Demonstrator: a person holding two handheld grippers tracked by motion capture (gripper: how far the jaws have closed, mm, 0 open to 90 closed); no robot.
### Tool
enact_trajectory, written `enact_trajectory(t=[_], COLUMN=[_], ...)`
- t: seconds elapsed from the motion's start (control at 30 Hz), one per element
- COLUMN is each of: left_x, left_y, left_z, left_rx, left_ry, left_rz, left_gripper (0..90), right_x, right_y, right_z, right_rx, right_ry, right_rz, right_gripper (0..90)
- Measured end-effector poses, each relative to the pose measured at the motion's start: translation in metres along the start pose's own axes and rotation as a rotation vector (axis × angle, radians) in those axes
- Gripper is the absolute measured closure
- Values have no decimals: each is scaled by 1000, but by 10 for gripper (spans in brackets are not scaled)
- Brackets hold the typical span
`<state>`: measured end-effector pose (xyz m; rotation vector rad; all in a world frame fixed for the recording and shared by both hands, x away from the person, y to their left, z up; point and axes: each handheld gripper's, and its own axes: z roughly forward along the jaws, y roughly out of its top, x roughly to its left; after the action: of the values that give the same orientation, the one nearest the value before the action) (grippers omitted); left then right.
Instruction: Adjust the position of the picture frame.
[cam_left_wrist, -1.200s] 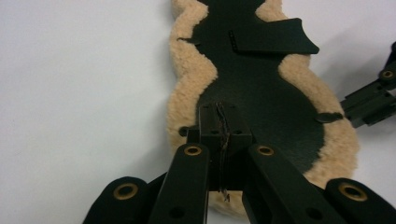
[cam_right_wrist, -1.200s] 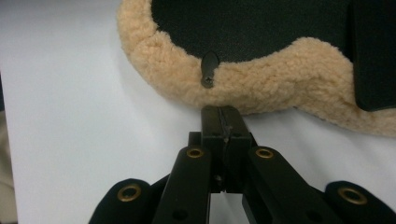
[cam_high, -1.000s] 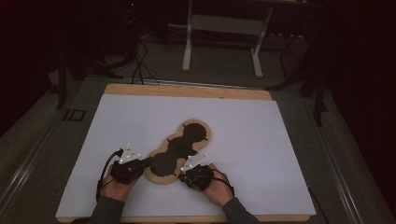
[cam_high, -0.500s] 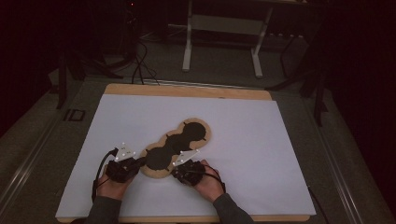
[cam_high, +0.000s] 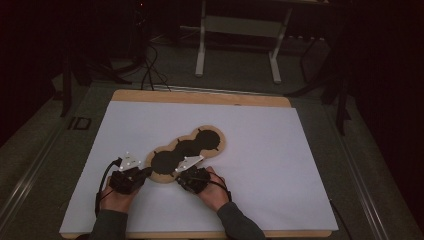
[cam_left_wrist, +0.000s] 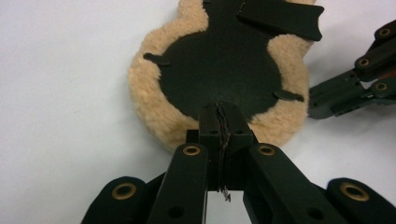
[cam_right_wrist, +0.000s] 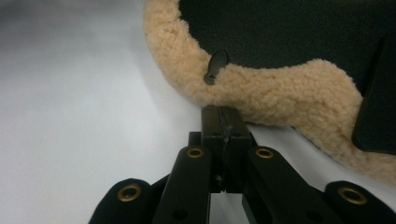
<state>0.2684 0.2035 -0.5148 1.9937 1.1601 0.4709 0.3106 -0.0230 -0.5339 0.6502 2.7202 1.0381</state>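
Note:
A three-lobed pad (cam_high: 187, 150) with a tan fleece rim and a black face lies on the white sheet (cam_high: 280, 165). My left gripper (cam_high: 149, 172) is at the pad's near left end. In the left gripper view its jaws (cam_left_wrist: 219, 112) are shut over the near edge of the pad (cam_left_wrist: 219, 60), with a thin frayed strip between them. My right gripper (cam_high: 177, 176) is shut at the pad's near side. Its tips (cam_right_wrist: 224, 114) touch the fleece rim of the pad (cam_right_wrist: 280, 93); I cannot tell whether they pinch any fleece. The right gripper (cam_left_wrist: 345, 93) also appears at the right of the left gripper view.
The sheet covers a wooden board (cam_high: 200, 96) on a dark table. Open white surface lies to the right and behind the pad. Beyond the board, cables (cam_high: 150, 70) trail on the floor beside a metal stand (cam_high: 235, 55).
Both hands have shifted left along the front of the sheet. The pad's near end has swung left with them, while its far end stayed about where it was.

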Motion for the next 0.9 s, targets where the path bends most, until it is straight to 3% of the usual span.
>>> enact_trajectory(t=[0.13,0.27,0.5,0.67,0.9], left_x=[2,7,10,11,10], left_y=[-1,-3,-4,-5,-8], left_z=[-2,-3,-4,-4,-3], left_rx=[-6,-7,-10,-9,1], left_ry=[4,20,36,38,39], left_rz=[-7,-31,-34,-37,-33], left_gripper=[885,877,854,851,823], right_x=[0,-2,-26,-60,-93], right_y=[3,3,-1,-9,-17], right_z=[1,-11,-42,-59,-66], right_rx=[13,6,-58,-121,-159], right_ry=[0,-13,-76,-136,-250], right_rz=[-13,-39,16,151,292], right_gripper=[900,899,866,837,816])
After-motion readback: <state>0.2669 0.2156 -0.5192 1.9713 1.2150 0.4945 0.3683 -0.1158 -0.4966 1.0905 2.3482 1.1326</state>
